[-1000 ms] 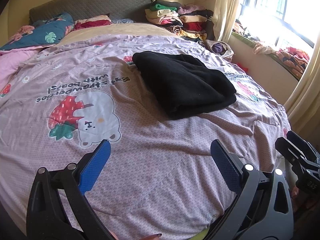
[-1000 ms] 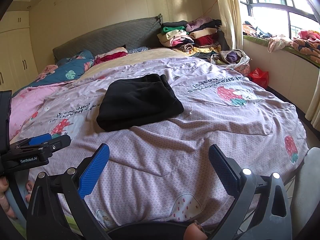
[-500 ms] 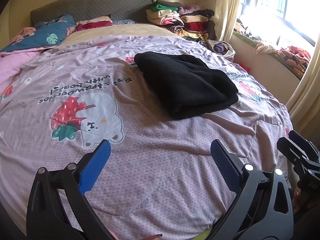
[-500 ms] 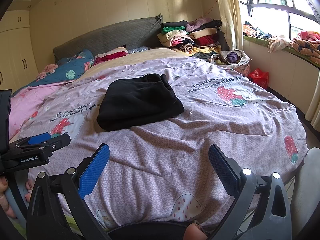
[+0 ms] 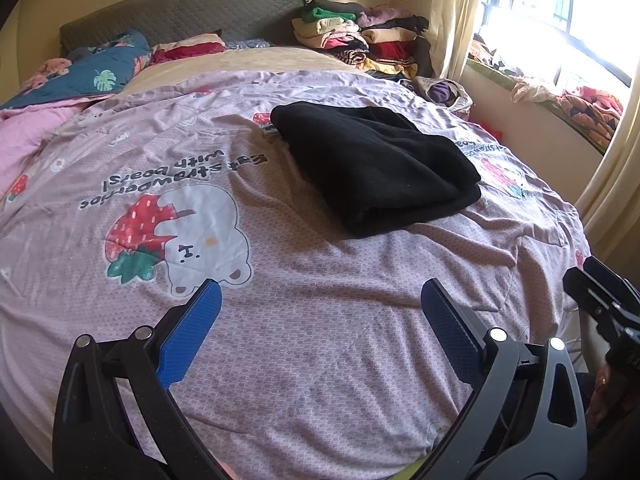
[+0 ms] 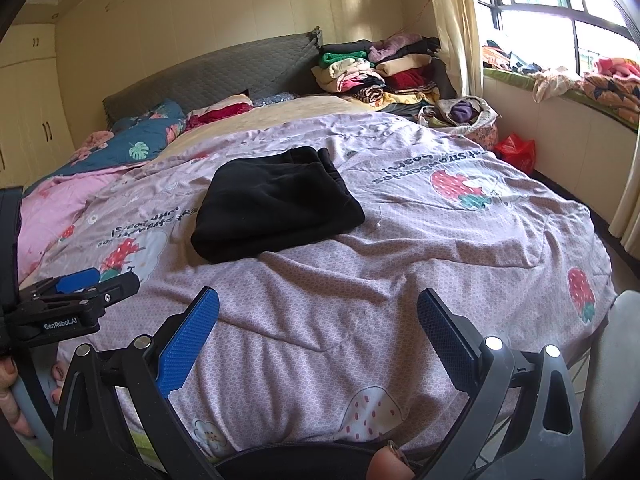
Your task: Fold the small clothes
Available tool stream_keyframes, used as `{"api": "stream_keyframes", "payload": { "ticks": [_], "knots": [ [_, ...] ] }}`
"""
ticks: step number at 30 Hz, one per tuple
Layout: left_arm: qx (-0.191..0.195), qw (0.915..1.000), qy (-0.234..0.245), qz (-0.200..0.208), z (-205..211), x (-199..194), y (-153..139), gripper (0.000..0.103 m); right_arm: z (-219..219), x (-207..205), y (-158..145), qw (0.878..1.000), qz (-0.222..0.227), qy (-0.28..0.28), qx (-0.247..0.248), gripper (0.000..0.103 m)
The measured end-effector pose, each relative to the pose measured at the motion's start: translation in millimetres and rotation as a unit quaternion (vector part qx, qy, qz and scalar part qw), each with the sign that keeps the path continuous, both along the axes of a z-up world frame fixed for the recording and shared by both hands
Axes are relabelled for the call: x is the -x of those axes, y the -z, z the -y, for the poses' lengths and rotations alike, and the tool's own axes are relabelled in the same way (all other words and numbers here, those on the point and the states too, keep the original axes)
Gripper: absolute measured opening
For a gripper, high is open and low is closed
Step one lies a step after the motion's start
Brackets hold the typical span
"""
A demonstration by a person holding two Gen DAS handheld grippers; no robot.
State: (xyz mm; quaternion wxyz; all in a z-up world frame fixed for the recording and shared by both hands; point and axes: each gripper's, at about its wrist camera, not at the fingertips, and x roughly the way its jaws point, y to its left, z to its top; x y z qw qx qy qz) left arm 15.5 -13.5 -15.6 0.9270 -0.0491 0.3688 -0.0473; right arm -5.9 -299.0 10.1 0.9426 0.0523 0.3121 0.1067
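Observation:
A folded black garment lies on the pink strawberry-print bedspread, in a neat thick rectangle. It also shows in the right wrist view. My left gripper is open and empty, held over the near part of the bed, well short of the garment. My right gripper is open and empty, near the bed's foot edge. The left gripper shows at the left edge of the right wrist view.
A pile of folded clothes sits at the bed's far right corner by the grey headboard. A cloth basket and a red bag stand on the floor by the window wall. Pillows and a blue quilt lie far left.
My left gripper has drifted slightly back and left, so the garment sits a little farther right in its view. The right gripper has barely moved. Both stay open.

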Motion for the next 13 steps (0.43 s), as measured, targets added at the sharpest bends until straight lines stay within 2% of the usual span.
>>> {"api": "stream_keyframes", "payload": {
  "ticks": [4,6,8,10,11,12,13],
  "knots": [
    [-0.008,0.9998,-0.019,0.001,-19,-4,1,0.094,30,0,-7,0.999,0.003,0.03,-0.022,0.099],
    [0.012,0.9987,-0.049,-0.009,-51,-11,4,0.093,69,-1,-16,0.997,0.013,0.079,-0.025,0.099],
    [0.022,0.9949,-0.096,-0.021,-91,-20,7,0.093,118,-3,-20,0.989,0.013,0.149,-0.017,0.099],
    [0.028,0.9841,-0.173,-0.031,-158,-26,10,0.093,186,-5,-13,0.972,0.002,0.233,-0.014,0.099],
    [0.017,0.9745,-0.221,-0.034,-202,-27,12,0.093,225,-6,-4,0.959,-0.018,0.283,-0.008,0.099],
    [0.005,0.9656,-0.257,-0.037,-233,-26,13,0.093,270,-6,8,0.94,-0.04,0.339,-0.003,0.099],
    [-0.01,0.9534,-0.299,-0.041,-268,-23,15,0.093,302,-4,17,0.925,-0.053,0.376,0.001,0.099]
  ]
}}
